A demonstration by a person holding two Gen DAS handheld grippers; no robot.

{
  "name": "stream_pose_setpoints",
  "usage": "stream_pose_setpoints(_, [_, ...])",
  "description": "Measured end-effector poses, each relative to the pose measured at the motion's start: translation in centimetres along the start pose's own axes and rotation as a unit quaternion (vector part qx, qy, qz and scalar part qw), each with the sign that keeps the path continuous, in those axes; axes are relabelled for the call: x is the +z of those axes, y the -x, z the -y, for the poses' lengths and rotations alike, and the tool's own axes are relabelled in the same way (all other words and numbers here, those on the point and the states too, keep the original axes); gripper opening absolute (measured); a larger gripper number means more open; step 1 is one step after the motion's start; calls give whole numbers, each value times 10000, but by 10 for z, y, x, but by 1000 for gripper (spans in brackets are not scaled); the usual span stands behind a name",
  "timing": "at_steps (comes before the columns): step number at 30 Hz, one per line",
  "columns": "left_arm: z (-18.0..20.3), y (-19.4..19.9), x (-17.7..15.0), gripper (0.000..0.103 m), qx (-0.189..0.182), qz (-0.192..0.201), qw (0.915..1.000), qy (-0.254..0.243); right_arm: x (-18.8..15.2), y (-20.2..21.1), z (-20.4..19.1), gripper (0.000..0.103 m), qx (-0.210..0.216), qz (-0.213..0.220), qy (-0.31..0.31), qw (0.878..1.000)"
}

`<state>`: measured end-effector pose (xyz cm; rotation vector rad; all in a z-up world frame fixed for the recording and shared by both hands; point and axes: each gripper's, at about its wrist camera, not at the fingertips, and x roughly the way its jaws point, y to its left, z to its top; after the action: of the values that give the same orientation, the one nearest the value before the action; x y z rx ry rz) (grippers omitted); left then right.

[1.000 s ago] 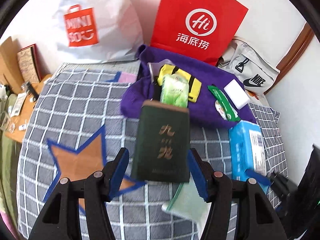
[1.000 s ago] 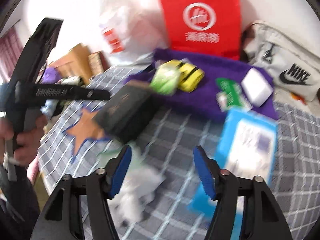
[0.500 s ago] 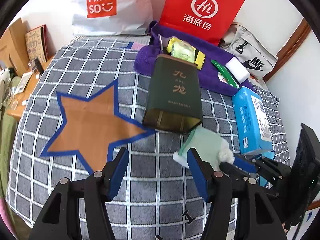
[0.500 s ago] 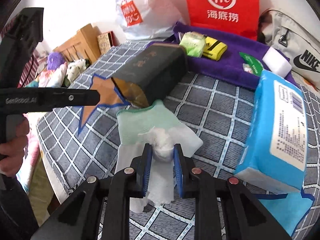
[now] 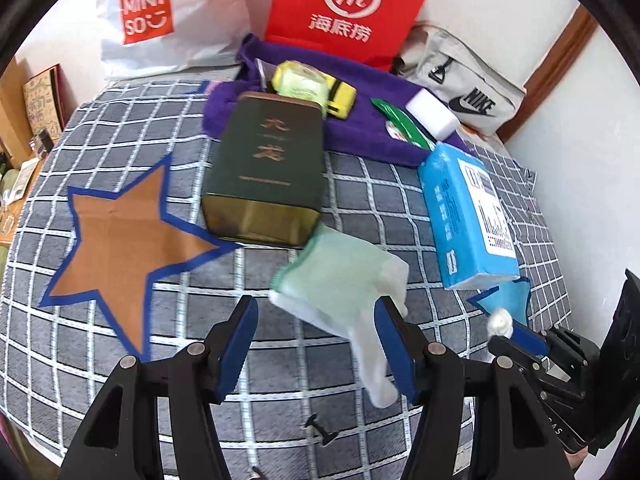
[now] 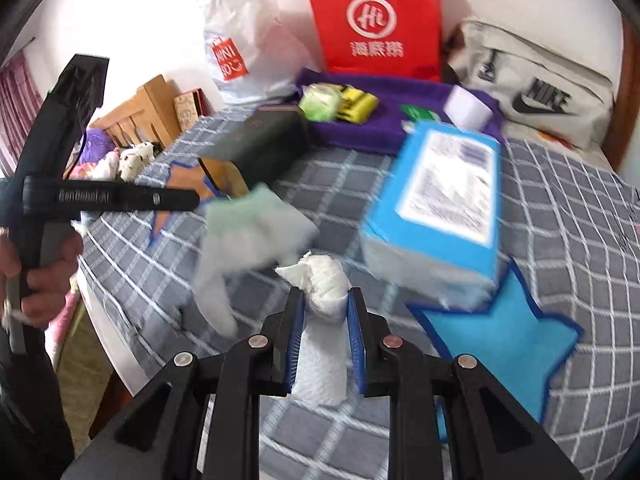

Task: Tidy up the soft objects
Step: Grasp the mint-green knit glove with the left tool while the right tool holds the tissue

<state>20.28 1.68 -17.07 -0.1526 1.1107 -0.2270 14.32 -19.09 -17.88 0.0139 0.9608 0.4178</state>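
Observation:
My right gripper (image 6: 325,306) is shut on a crumpled white tissue (image 6: 325,288) and holds it above the checked bedcover; it also shows in the left wrist view (image 5: 500,322). A pale green and white glove (image 5: 340,276) lies beside a dark green tin (image 5: 266,168); the glove is blurred in the right wrist view (image 6: 248,232). My left gripper (image 5: 316,332) is open and empty, just in front of the glove. A blue tissue pack (image 5: 466,212) lies to the right, next to a blue star mat (image 6: 496,332). An orange star mat (image 5: 120,240) lies to the left.
A purple towel (image 5: 364,128) at the back holds a green packet (image 5: 300,84), a yellow item, a green wrapper and a white block. Red, white and grey bags lean on the wall. A wooden shelf stands left of the bed edge.
My right gripper has lifted the tissue off the glove and moved right toward the blue star. My left gripper has moved closer to the glove.

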Motion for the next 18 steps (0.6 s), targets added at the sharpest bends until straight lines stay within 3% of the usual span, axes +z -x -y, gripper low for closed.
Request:
stream_pose_setpoints(7, [23, -33, -1, 58, 24, -233, 9996, -142, -27, -3, 42, 23, -164, -170, -465, 9986])
stream_pose_setpoints(18, [34, -67, 1, 59, 166, -503, 9982, -298, -34, -25, 47, 26, 7, -211, -458, 9987])
